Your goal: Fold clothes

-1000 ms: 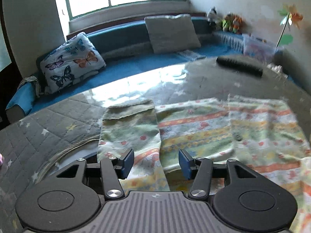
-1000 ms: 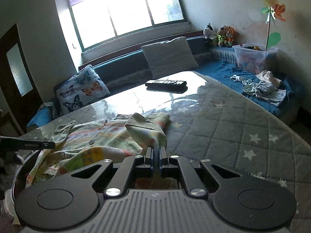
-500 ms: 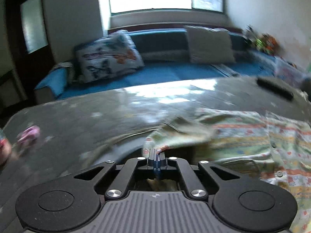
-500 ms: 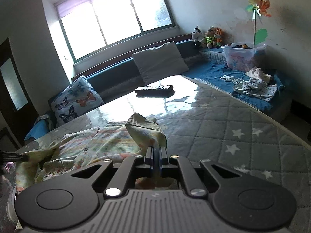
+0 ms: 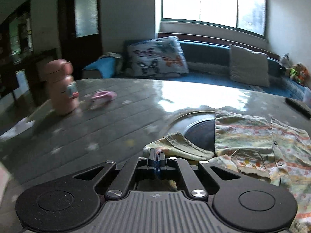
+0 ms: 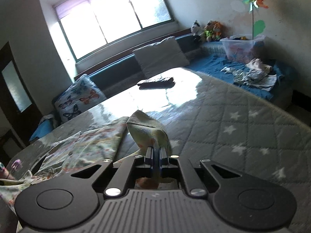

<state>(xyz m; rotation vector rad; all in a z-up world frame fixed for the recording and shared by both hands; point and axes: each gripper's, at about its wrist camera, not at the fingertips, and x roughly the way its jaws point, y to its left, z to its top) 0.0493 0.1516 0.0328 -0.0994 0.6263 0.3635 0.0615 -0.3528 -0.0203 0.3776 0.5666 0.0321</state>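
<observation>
Ahead-left of the left gripper [image 5: 156, 156], a pink bottle [image 5: 61, 89] and a small pink item [image 5: 104, 95] beside it are smeared by motion blur; what the item is cannot be told. The patterned shirt [image 5: 268, 145] runs off the frame's right edge. Cloth pinched in the right gripper [image 6: 155, 152] hides its pads' inner faces.

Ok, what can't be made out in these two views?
- Left wrist view: pink bottle label, motion-blurred.
- Left wrist view: remote cut by right edge.
- Right wrist view: shirt near hem hidden behind right gripper.
- Right wrist view: bin contents too small.
</observation>
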